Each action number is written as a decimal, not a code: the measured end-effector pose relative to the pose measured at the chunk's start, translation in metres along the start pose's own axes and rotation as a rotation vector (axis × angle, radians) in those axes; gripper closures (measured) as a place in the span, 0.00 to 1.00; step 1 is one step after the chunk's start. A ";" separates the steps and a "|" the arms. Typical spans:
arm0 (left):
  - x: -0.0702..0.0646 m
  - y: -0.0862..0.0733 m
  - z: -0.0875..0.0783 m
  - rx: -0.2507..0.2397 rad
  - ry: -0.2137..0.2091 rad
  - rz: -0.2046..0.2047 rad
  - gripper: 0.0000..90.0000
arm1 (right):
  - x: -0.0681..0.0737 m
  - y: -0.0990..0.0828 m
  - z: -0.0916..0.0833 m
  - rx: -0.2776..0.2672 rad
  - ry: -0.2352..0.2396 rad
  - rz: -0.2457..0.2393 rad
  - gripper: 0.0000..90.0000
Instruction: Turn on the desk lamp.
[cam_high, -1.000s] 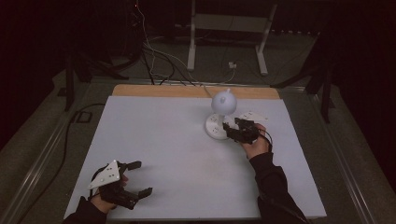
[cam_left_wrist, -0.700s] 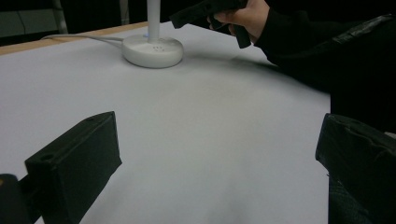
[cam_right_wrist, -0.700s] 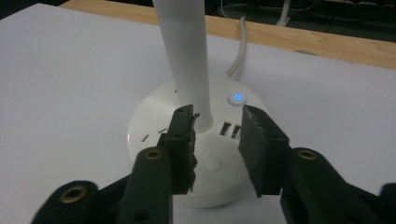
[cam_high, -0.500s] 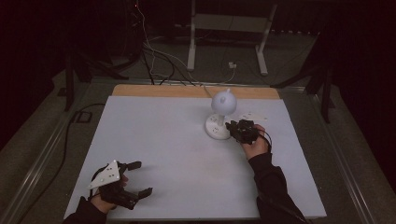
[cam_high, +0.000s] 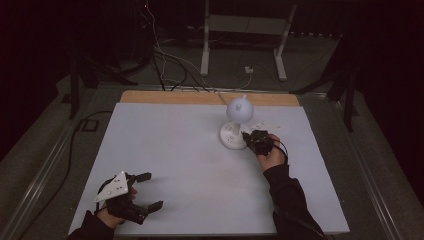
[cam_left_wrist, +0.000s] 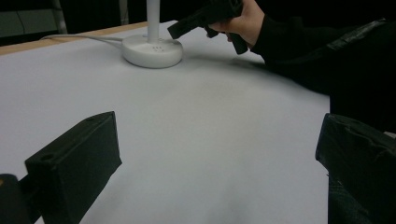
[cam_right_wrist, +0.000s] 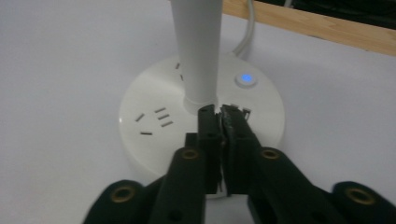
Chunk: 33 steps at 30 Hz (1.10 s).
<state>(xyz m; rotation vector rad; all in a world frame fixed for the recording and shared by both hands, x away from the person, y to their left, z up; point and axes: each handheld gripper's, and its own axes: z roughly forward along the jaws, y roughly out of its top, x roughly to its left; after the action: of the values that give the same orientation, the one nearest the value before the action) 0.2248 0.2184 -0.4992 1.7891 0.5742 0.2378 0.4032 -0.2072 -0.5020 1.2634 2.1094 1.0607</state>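
White lamp base (cam_right_wrist: 140, 140) is reached, its blue button (cam_right_wrist: 246, 79) not yet pressed: right gripper (cam_right_wrist: 223, 112), just clenched empty, hovers beside it.

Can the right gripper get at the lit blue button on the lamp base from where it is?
Probably yes. The right gripper, jaws just closed on nothing, sits over the lamp base beside the stem. The blue button lies just beyond its tips, with nothing between.

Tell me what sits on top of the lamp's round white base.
On the round white base: the lamp's white stem, a lit blue button and socket slots. The shut right gripper hangs over its near part and hides what lies beneath.
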 end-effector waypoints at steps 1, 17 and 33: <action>0.000 0.000 0.000 0.001 0.000 0.000 0.00 | 0.000 0.000 0.001 0.000 -0.004 -0.005 1.00; 0.000 0.000 0.000 0.000 -0.001 0.000 0.00 | 0.002 -0.003 0.006 0.004 -0.018 -0.005 1.00; 0.000 0.000 0.000 -0.001 -0.003 0.002 0.00 | 0.000 -0.007 0.007 -0.027 -0.008 0.019 1.00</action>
<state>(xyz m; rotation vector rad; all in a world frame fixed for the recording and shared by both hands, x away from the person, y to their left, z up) 0.2247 0.2178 -0.4991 1.7894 0.5697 0.2366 0.4042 -0.2065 -0.5118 1.2755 2.0741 1.0863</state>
